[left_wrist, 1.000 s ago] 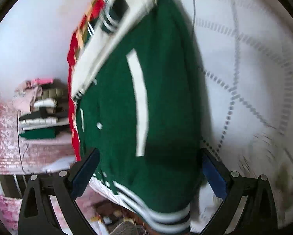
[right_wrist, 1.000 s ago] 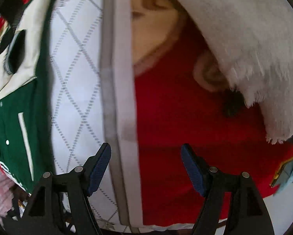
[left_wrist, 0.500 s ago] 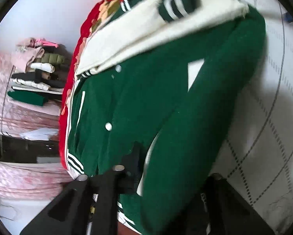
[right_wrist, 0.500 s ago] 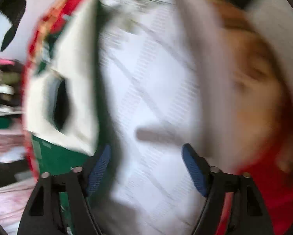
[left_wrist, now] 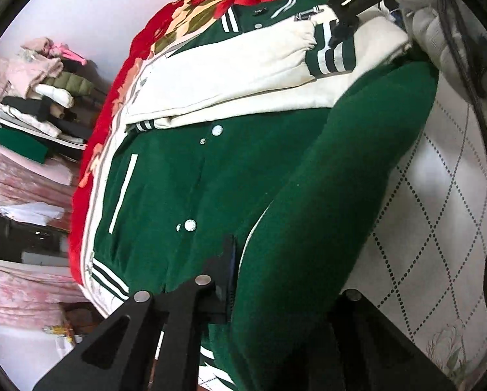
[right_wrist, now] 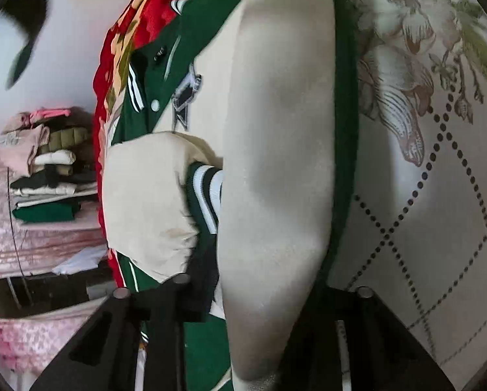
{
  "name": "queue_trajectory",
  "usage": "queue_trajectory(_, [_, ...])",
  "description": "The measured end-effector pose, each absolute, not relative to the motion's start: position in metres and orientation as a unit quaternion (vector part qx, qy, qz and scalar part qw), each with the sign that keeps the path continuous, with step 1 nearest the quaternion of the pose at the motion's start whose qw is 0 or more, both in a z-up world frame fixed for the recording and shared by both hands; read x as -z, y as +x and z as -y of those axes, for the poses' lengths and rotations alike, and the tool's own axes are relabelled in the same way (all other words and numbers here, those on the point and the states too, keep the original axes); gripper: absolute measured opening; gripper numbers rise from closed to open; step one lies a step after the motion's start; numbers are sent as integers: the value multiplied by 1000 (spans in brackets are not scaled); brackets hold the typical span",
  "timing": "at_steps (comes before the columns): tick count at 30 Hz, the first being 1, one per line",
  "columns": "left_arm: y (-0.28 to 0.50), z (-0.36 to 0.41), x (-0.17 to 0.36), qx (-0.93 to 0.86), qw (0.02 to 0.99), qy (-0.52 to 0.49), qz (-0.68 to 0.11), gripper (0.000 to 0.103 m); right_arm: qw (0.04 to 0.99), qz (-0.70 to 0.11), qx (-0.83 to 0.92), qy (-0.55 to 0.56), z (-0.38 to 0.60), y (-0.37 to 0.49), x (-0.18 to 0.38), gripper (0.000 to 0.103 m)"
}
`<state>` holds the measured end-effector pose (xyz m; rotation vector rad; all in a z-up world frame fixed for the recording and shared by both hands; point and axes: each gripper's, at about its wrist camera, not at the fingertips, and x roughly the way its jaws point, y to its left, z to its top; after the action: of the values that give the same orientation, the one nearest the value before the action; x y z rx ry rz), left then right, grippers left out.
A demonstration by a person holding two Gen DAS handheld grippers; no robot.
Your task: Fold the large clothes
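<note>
Here, far to the left of my left wrist view, a stack of folded clothes (left_wrist: 38, 110) sits on a pink patterned surface (left_wrist: 22, 189), well apart from my work. Next comes the red floral blanket (left_wrist: 139, 52), and on it lies the green varsity jacket (left_wrist: 185, 176), front up, snaps showing, with a cream sleeve (left_wrist: 230, 71) laid across its chest. My left gripper (left_wrist: 285, 290) is clamped on a thick fold of the jacket's green side, the cloth bunched up between my fingers (left_wrist: 225, 270). To the right of that fold lies the white quilted bedcover (left_wrist: 438, 215) with its dotted diamond lines.

In my right wrist view the same stack (right_wrist: 48, 176) stands at the left, then the blanket (right_wrist: 152, 3), then the jacket (right_wrist: 207, 352) with its striped cuff (right_wrist: 207, 192) tucked among cream cloth. My right gripper (right_wrist: 272, 296) pinches a fat cream sleeve (right_wrist: 276, 163) that rises straight up between the fingers. Right of it lies the bedcover (right_wrist: 438, 228), printed with flowers.
</note>
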<state>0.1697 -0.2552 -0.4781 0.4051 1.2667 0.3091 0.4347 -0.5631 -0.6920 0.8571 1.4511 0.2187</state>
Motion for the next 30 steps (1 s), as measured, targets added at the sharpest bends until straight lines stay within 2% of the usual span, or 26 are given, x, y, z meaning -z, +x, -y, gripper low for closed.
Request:
queue_trajectory(2, [168,239,463,-128,784,163,-585,9,671,-638,-89,367,547,436,671,13])
queue_trajectory(7, [163,192,420,-100,803,108,-577,10,699,-635,-73,322,491,461,589,12])
queue_trajectory(13, [174,97,382,-96,808,11,-581,11,717,-639,-66,271,399,497,508,13])
queue_trajectory(15, [181,56,380,-106,805,-18,-583,16,718,-645,-66,254,348,521,499,13])
queue_trajectory(18, [190,-2,389,-120,796,-67,-589,17,714,-658,-64,229,278,549,500,13])
queue_trajectory(21, [195,-69,417,-145,780,-120,-597,25,702,-679,-62,205,206,578,526,14])
queue_trajectory(24, [187,-131,445,-162,753,-188,-609,36,671,-712,-65,195,142,605,574,28])
queue_trajectory(25, [177,-154,449,-182,746,-211,-605,45,659,-723,-74,194,121,612,592,36])
queue_trajectory(27, [156,-187,448,-220,741,-236,-589,60,641,-735,-99,199,93,619,618,41])
queue_trajectory(28, [143,-200,447,-239,736,-246,-584,67,630,-741,-111,206,82,619,626,50])
queue_trajectory(29, [128,-211,447,-258,728,-258,-580,67,624,-742,-125,212,74,616,629,60])
queue_trajectory(30, [118,-217,449,-266,721,-270,-579,67,625,-738,-136,214,71,613,628,64])
